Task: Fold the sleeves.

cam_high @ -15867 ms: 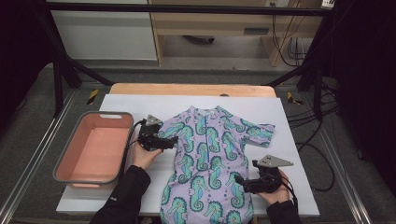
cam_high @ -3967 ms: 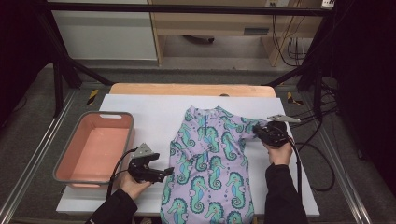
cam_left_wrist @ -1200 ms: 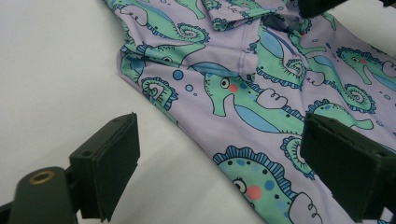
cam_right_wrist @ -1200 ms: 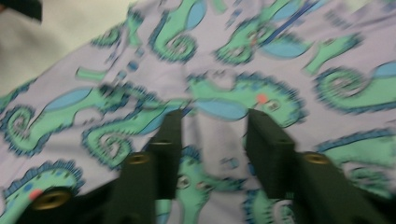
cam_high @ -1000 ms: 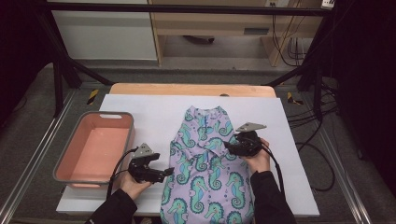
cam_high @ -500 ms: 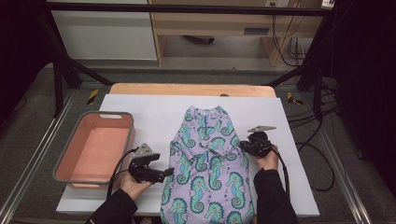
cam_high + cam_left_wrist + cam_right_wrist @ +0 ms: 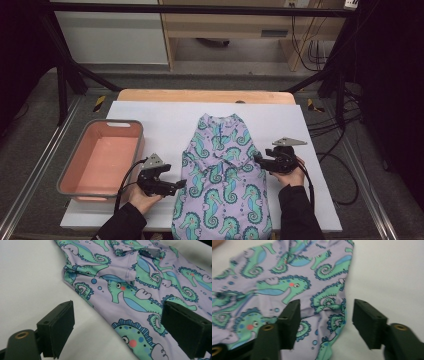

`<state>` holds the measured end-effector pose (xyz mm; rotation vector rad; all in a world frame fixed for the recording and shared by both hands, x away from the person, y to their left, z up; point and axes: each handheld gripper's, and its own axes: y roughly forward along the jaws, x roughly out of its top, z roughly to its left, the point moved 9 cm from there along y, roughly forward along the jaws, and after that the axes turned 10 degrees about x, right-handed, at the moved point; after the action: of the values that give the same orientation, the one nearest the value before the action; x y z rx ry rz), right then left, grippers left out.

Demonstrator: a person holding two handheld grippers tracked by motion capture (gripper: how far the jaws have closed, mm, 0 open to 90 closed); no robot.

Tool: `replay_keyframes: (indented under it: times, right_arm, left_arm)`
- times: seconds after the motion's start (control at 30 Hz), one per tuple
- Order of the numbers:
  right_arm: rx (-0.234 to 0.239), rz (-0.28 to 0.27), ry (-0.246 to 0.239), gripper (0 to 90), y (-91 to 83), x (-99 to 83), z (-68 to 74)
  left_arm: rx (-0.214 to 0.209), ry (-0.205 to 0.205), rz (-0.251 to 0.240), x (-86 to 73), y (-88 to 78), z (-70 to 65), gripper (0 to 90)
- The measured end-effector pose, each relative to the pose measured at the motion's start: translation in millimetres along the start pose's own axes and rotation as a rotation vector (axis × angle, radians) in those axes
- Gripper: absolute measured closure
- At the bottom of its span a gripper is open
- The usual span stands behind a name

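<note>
Presently: right gripper (image 7: 259,161) at the garment's right edge, level with the folded-in sleeve, jaws pointing inward toward the cloth and parted, having just been opening, nothing pinched between them. Right gripper view confirms: folded edge of the seahorse-print garment (image 7: 287,285) running up between the two black jaws, pads clear of the fabric, bare white board (image 7: 392,272) to the outer side. Garment (image 7: 222,180) flat on the white board (image 7: 160,117), long axis running from the near edge away toward the far side, collar at the far end, both sleeves already turned in over the body, hem hanging at the near edge. Left gripper (image 7: 180,186) at the garment's left edge, lower down the body, jaws wide and empty, straddling the border between cloth (image 7: 140,290) and board. Pink tub (image 7: 100,160) well apart to the left, empty. Judgement: next fold likely along the long axis, hem toward collar; left gripper nearer the hem, right gripper nearer mid-body, so both need to travel toward the near edge before any pinch.
</note>
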<state>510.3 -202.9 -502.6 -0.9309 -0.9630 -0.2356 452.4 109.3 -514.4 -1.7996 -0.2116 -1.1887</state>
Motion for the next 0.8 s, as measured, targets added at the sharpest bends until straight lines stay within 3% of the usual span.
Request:
replay_keyframes:
  times: [0.13,0.43,0.63,0.8]
  right_arm:
    - [0.038,-0.041,0.002,22.4,-11.3,-0.3,11.7]
    - [0.113,-0.077,-0.002,11.2,-23.3,-13.3,37.3]
    - [0.124,-0.081,-0.009,7.6,-28.8,-25.9,42.7]
    - [0.125,-0.052,0.007,7.6,-32.6,-42.2,44.3]
  left_arm:
    - [-0.014,0.008,0.004,0.9,-0.6,-6.4,10.7]
    - [-0.009,0.032,0.012,-0.5,-1.0,-14.5,10.7]
    - [-0.019,0.03,0.021,-3.7,-2.3,-18.0,10.7]
    - [-0.017,0.052,0.026,-6.5,-4.2,-21.0,10.7]
